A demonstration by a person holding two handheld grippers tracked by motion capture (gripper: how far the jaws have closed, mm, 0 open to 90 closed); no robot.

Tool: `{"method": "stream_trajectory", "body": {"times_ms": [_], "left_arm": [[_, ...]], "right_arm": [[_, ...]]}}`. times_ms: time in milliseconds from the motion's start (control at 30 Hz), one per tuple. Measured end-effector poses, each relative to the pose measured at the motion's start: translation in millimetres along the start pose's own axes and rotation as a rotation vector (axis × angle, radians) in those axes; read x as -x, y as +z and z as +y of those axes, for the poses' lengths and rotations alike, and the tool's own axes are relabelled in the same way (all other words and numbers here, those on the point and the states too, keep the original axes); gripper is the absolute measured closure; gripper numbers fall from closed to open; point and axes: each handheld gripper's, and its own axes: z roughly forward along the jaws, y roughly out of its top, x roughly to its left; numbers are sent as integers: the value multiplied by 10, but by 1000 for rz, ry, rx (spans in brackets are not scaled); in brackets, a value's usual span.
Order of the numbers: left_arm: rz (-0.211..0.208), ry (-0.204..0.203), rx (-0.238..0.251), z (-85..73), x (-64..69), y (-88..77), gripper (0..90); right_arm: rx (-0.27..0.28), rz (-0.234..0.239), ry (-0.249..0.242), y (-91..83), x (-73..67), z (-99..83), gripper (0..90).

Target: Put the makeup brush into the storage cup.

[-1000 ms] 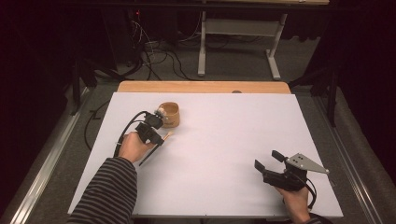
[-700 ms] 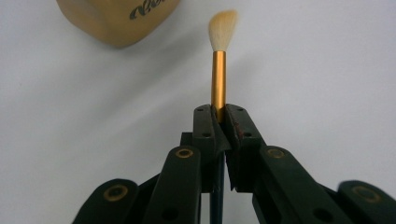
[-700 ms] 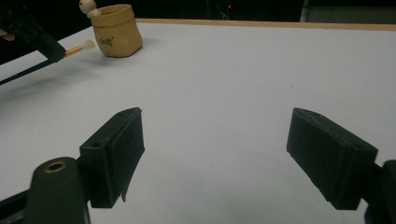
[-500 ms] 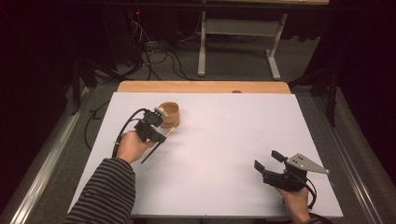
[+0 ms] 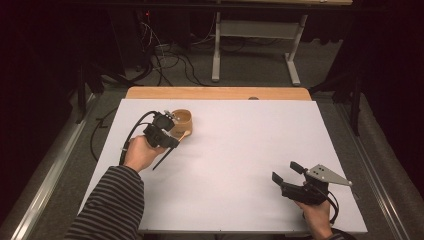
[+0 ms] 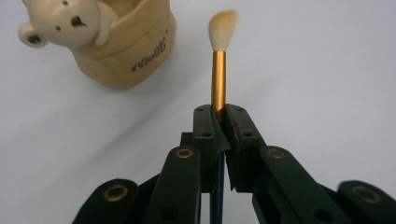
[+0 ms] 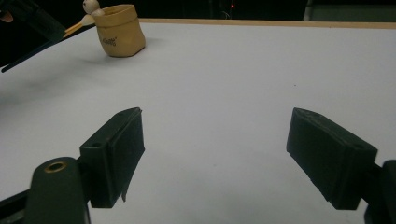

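A slim brush (image 6: pixel 218 70) with a gold ferrule and pale bristle tip is clamped between the jaws of the left gripper (image 6: pixel 218 116), its tip projecting beyond them. A tan ceramic bear cup (image 6: pixel 123 44) is seen just beside that tip. The right gripper (image 7: pixel 212 154) is held with jaws wide apart, nothing between them, well away from the brush.

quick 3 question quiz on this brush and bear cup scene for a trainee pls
1. True or false: the left gripper is shut on the brush.
2. Which end of the brush points away from the left gripper? A) bristle tip B) dark handle end C) neither, it is held crosswise
3. In one word, how do the jaws of the right gripper stand?

Key
1. True: the jaws clamp the gold part of the handle.
2. A: the pale bristles lead, near the bear cup on the table.
3. Open, with nothing between them.
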Motion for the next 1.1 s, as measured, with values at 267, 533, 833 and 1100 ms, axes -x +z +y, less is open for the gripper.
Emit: {"method": "stream_trajectory", "body": {"times_ms": [267,533,833,1100], "left_arm": [[-19,-13,64,27,5,-92,836],[-36,-22,104,31,-31,-150,836],[-43,-27,177,61,-36,-275,836],[-38,-33,232,88,-47,-324,836]], "right_arm": [[0,-2,-1,-5,-10,1,206],[-1,-3,-9,-2,-10,-1,208],[-2,-7,-6,-7,-23,-3,208],[-6,-10,-6,-3,-21,-4,208]]}}
